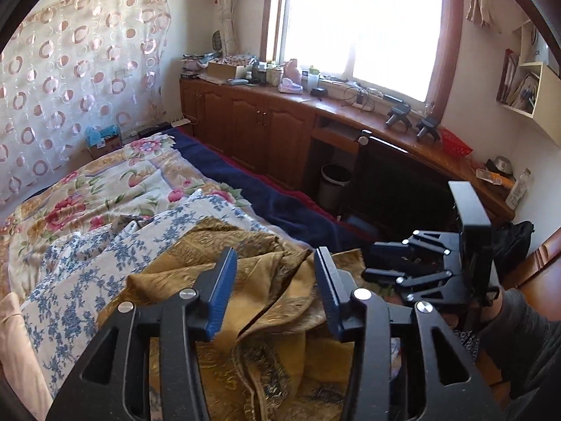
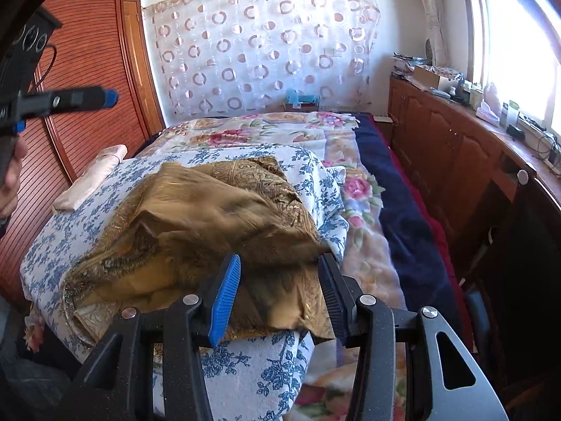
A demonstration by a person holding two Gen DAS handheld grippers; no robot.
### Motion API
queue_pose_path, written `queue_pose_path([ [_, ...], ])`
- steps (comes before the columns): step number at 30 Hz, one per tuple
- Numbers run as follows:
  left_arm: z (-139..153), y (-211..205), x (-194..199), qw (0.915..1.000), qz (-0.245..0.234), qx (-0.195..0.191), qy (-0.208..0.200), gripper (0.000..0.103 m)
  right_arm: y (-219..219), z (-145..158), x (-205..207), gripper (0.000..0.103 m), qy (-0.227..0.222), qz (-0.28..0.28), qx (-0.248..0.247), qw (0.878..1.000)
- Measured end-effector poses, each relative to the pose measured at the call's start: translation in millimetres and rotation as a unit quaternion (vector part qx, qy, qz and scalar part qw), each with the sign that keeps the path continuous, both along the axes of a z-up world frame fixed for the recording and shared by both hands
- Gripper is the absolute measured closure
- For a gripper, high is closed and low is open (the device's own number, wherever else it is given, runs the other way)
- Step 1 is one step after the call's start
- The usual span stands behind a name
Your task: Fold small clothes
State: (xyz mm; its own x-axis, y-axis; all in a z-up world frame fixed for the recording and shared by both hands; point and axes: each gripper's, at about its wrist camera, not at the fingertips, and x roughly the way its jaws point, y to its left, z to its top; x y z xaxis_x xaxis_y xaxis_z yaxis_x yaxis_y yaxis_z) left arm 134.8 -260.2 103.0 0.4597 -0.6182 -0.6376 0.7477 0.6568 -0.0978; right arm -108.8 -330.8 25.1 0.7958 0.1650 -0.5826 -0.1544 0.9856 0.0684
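Two grippers work over one gold cloth (image 2: 210, 217), which lies crumpled on a blue-flowered white cloth (image 2: 105, 189) at the near end of the bed (image 2: 403, 189). The left gripper (image 1: 271, 291) hangs above the gold cloth's folds with its blue pads apart and nothing pressed between them: released. The right gripper (image 2: 280, 291) also stands parted; a flap of the gold cloth lies between its fingers, blurred, and I cannot tell whether the pads press it.

In the left wrist view the right gripper shows at the right, held by a hand in a grey sleeve (image 1: 526, 333). In the right wrist view the left gripper shows at the far left, well apart from the cloth.

One pale folded piece (image 2: 91, 179) lies on the flowered cloth's left edge, beside the wardrobe (image 2: 80, 70). Farther on, the floral quilt (image 1: 105, 182) lies flat and bare up to the ringed curtain (image 2: 263, 45). A dark blue blanket edges the bed's window side, and a narrow aisle runs between it and the cabinets (image 1: 252, 119).

One bin (image 1: 333, 186) stands under the counter; its contents cannot be seen. One red basket (image 1: 454, 142) sits on the counter near two spare grippers (image 1: 413, 121).
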Motion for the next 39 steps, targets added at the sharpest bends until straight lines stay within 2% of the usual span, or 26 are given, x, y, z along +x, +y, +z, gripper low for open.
queue_pose_path([
  [2,-3,12,1,1.0000,0.009,0.003,0.001,0.045,1,2,3,0.055,-0.002,0.003,0.002,1.000],
  [5,-15,35,4,0.9996,0.026,0.012,0.008,0.040,2,0,14,0.055,-0.002,0.007,0.004,1.000],
  [11,-46,83,17,0.9962,0.077,0.032,0.025,0.039,9,1,36,0.055,-0.001,0.019,0.001,1.000],
  [17,-67,113,22,0.9927,0.109,0.027,0.046,0.039,28,-2,60,0.055,0.018,0.038,-0.007,0.999],
  [24,-83,127,15,0.9904,0.125,0.032,0.048,0.039,39,-14,76,0.055,0.048,0.028,-0.030,0.998],
  [33,-92,137,5,0.9879,0.145,0.041,0.035,0.039,33,-27,91,0.055,0.071,0.006,-0.023,0.997],
  [36,-93,136,2,0.9873,0.150,0.049,0.023,0.039,35,-30,95,0.072,0.080,0.013,-0.017,0.997],
  [37,-94,136,1,0.9872,0.150,0.050,0.021,0.039,37,-29,96,0.086,0.082,0.019,-0.016,0.996],
  [38,-94,136,0,0.9872,0.150,0.048,0.023,0.039,37,-29,96,0.094,0.082,0.025,-0.014,0.996],
  [39,-94,137,0,0.9873,0.150,0.046,0.024,0.039,37,-27,95,0.094,0.079,0.028,-0.015,0.996],
])
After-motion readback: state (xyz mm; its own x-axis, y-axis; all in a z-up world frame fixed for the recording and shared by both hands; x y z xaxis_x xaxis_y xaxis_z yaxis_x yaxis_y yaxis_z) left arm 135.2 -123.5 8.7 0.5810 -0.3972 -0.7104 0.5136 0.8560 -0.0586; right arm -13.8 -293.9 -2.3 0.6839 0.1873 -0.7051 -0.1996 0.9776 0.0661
